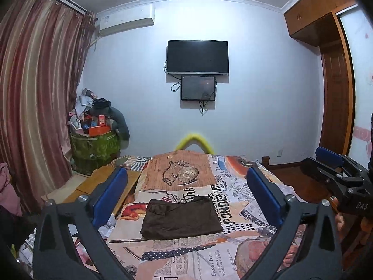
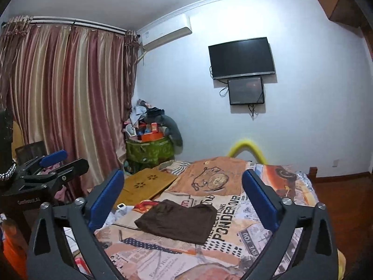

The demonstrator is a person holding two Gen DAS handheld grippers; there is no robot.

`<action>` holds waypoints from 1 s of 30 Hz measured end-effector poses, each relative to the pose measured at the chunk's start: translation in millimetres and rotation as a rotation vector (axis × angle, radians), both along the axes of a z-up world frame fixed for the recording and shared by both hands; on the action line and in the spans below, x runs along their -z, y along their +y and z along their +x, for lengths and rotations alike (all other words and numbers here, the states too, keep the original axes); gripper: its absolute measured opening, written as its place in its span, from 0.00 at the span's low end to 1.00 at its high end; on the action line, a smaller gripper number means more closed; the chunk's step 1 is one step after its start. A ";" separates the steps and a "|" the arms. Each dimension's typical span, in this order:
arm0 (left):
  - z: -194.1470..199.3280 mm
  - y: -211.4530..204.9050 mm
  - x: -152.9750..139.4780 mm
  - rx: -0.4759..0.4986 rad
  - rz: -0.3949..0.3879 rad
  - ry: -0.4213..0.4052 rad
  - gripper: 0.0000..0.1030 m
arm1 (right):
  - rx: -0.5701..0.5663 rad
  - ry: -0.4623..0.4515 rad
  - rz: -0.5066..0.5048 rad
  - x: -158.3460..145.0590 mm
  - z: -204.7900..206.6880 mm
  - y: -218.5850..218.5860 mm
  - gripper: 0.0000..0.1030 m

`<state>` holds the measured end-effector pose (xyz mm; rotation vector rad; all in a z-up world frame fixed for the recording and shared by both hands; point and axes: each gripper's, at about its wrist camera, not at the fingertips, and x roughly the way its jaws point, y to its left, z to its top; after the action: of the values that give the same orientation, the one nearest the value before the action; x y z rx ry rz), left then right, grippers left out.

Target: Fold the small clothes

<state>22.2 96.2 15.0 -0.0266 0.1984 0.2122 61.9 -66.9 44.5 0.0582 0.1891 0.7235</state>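
A small dark brown garment (image 1: 181,217) lies folded into a flat rectangle on the patterned bedspread (image 1: 233,210). It sits ahead of and below my left gripper (image 1: 186,171), whose blue pads stand wide apart with nothing between them. The right wrist view shows the same brown garment (image 2: 177,221) on the bedspread (image 2: 233,210), below my right gripper (image 2: 183,175), which is open and empty too. Each gripper appears in the other's view: the right gripper (image 1: 319,161) at the right edge, the left gripper (image 2: 67,161) at the left edge. Both hover apart from the cloth.
A wooden lap board (image 2: 146,183) lies at the bed's left side. Behind it a green bag (image 2: 149,151) heaped with clutter stands by the curtain (image 2: 70,93). A yellow curved thing (image 2: 247,147) rises at the bed's far end. Two screens (image 1: 197,57) hang on the wall; wooden floor (image 2: 338,191) lies to the right.
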 end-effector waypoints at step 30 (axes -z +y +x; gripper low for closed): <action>-2.3 -0.3 6.7 -0.011 -0.006 0.004 1.00 | 0.018 -0.003 -0.023 4.5 -4.6 -3.6 1.00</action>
<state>19.9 95.9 8.3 -0.0330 0.2025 0.2228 57.3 -70.5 39.9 0.0366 0.1941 0.7035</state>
